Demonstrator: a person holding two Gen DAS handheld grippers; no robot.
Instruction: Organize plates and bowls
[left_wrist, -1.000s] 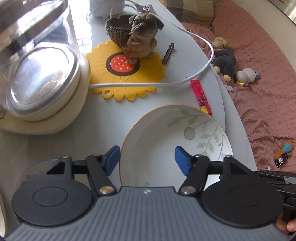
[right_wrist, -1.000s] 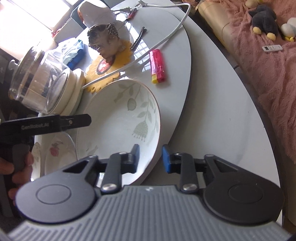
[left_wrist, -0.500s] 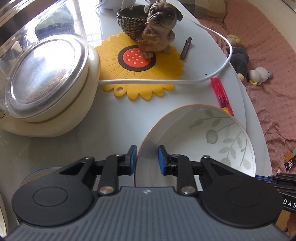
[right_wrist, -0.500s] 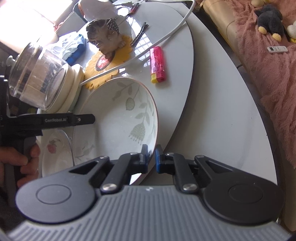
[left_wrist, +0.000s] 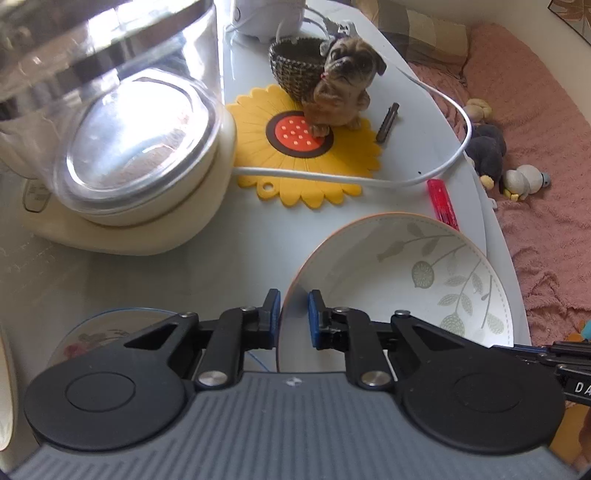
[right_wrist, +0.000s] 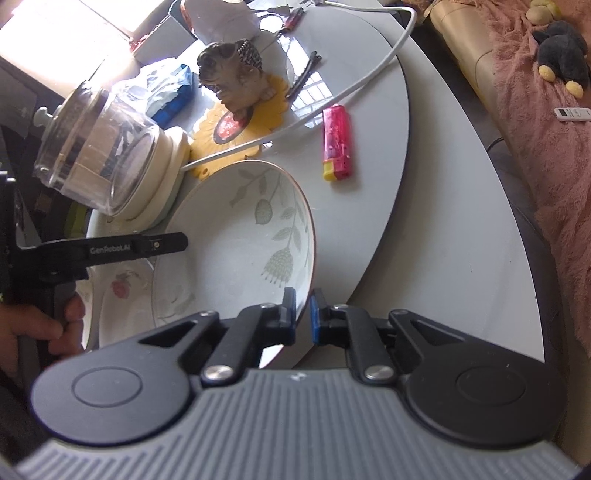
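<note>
Both tongs had the white, leaf-patterned ceramic bowl (left_wrist: 402, 280) by opposite rims, just above the pale round table (right_wrist: 424, 229).

My left gripper (left_wrist: 293, 315) was closing, its blue pads straddling the near rim though not visibly pressing; my right gripper (right_wrist: 303, 315) was pinched onto the far rim. I judged the left hold unfinished, so any lift could have tipped or slid the glazed bowl out of the right pinch. The smaller flower-printed plate (right_wrist: 122, 291) sat beneath and beside it, close enough to get knocked. Ahead, the glass kettle on its cream base (left_wrist: 122, 147), the white cable (left_wrist: 351, 179) across the yellow sunflower mat (left_wrist: 306, 155), the pug figurine (left_wrist: 343, 88) and the red lighter (right_wrist: 336, 144) crowded the way forward.
</note>
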